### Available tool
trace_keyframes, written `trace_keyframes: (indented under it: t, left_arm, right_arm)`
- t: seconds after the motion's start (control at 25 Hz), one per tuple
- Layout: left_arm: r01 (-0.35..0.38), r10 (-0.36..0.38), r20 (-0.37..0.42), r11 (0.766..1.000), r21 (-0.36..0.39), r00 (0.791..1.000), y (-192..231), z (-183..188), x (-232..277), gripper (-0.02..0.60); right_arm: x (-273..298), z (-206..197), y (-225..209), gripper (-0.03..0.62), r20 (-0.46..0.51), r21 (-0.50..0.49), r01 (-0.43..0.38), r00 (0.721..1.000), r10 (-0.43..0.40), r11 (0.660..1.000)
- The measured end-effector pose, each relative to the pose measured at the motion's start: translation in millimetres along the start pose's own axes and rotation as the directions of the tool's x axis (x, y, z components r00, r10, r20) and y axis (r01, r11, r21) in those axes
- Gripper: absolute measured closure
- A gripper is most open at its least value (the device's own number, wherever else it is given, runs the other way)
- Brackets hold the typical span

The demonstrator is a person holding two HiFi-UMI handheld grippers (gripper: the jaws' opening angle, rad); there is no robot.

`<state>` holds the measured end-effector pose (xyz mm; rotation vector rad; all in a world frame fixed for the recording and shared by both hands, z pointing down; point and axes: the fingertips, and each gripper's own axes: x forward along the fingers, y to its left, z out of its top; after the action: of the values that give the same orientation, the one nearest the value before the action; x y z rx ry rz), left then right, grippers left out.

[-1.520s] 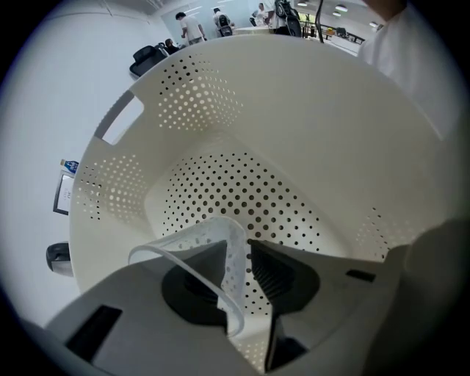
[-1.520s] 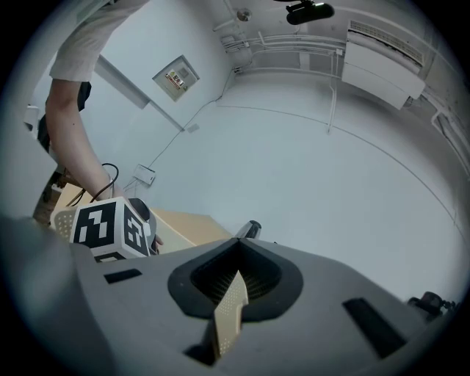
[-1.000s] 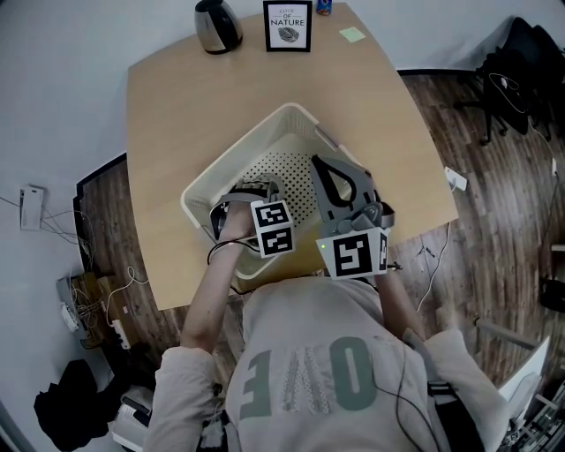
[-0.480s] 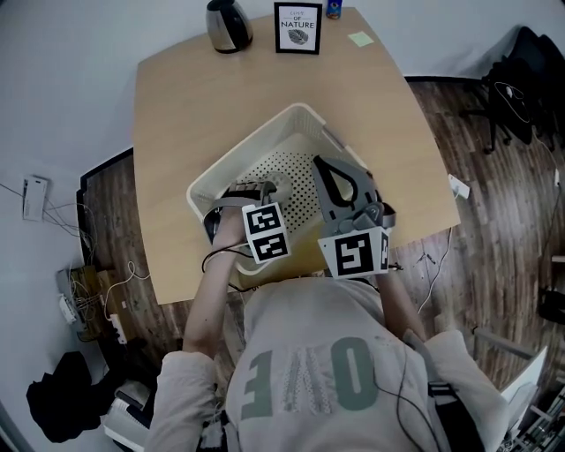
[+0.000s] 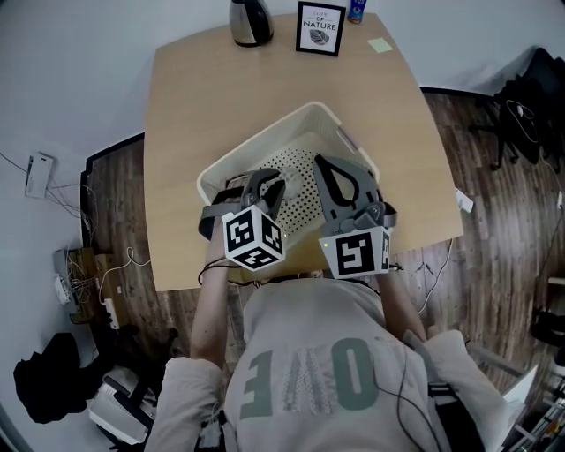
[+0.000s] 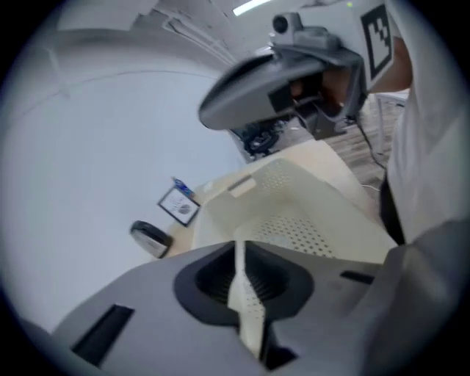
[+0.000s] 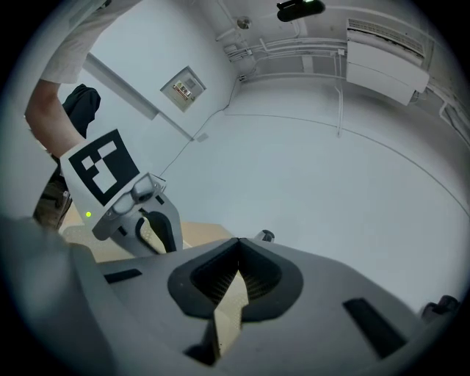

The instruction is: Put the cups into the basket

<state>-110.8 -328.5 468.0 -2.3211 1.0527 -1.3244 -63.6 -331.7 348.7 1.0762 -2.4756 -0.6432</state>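
Observation:
A cream perforated basket (image 5: 231, 161) stands on the wooden table (image 5: 181, 115). On its floor lies a pale shape (image 5: 296, 183), perhaps a cup; I cannot tell for sure. My left gripper (image 5: 265, 182) hangs above the basket's near left part, tilted down into it. Its jaws have just been closing. In the left gripper view a narrow gap (image 6: 239, 253) stays between them and only the basket (image 6: 308, 205) shows through. My right gripper (image 5: 320, 162) reaches nearly level over the basket's near right side, its fingers meeting at the tips with nothing in them (image 7: 236, 273).
At the table's far edge stand a dark kettle (image 5: 251, 19), a framed print (image 5: 320, 28), a blue can (image 5: 357, 9) and a green sticky note (image 5: 380, 44). Wooden floor with cables and an office chair (image 5: 521, 106) surrounds the table.
My left gripper has come up out of the basket and rolled, and its jaws stand closer together. The right gripper has hardly shifted. The pale shape stays on the basket floor.

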Motion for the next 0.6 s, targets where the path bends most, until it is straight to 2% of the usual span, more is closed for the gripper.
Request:
trace_keyframes:
  t: [0.04, 0.08, 0.16, 0.24, 0.32, 0.36, 0.4, 0.48, 0.52, 0.6]
  left_arm:
    - [-0.094, 0.095, 0.024, 0.995, -0.020, 0.995, 15, 3, -8, 0.576]
    - [-0.184, 0.186, 0.037, 0.982, -0.032, 0.982, 28, 5, -17, 0.577]
    - [-0.332, 0.338, 0.065, 0.939, -0.093, 0.939, 50, 11, -37, 0.577]
    - [-0.423, 0.460, 0.112, 0.871, -0.252, 0.881, 67, 19, -60, 0.577]
    - [-0.435, 0.548, 0.169, 0.786, -0.439, 0.819, 79, 25, -84, 0.577]
    - [-0.421, 0.580, 0.205, 0.751, -0.508, 0.788, 85, 30, -96, 0.577]
    - [-0.405, 0.606, 0.244, 0.728, -0.553, 0.757, 89, 36, -107, 0.577]
    - [-0.385, 0.641, 0.302, 0.705, -0.596, 0.706, 94, 45, -124, 0.577]
    - [-0.373, 0.656, 0.313, 0.687, -0.624, 0.686, 93, 47, -130, 0.577]
    - [-0.321, 0.684, 0.315, 0.633, -0.705, 0.658, 92, 46, -139, 0.577]
  right_arm:
    - [1, 2, 1, 0.595, 0.004, 0.000, -0.003, 1.000, 0.003, 1.000]
    - [1, 4, 1, 0.595, 0.008, 0.000, -0.004, 1.000, 0.004, 1.000]
    - [2, 8, 2, 0.595, 0.020, 0.001, -0.005, 1.000, 0.005, 1.000]
    - [2, 14, 3, 0.595, 0.033, 0.010, -0.005, 0.999, 0.004, 1.000]
    - [2, 19, 6, 0.595, 0.043, 0.019, -0.008, 0.999, 0.007, 1.000]
    - [1, 21, 7, 0.595, 0.049, 0.025, -0.009, 0.999, 0.008, 1.000]
    - [1, 23, 8, 0.595, 0.054, 0.031, -0.012, 0.998, 0.010, 0.999]
    - [0, 25, 10, 0.595, 0.061, 0.050, -0.020, 0.998, 0.017, 0.999]
    - [0, 25, 10, 0.595, 0.063, 0.061, -0.023, 0.998, 0.019, 0.998]
    - [-1, 26, 10, 0.595, 0.062, 0.076, -0.023, 0.998, 0.018, 0.997]
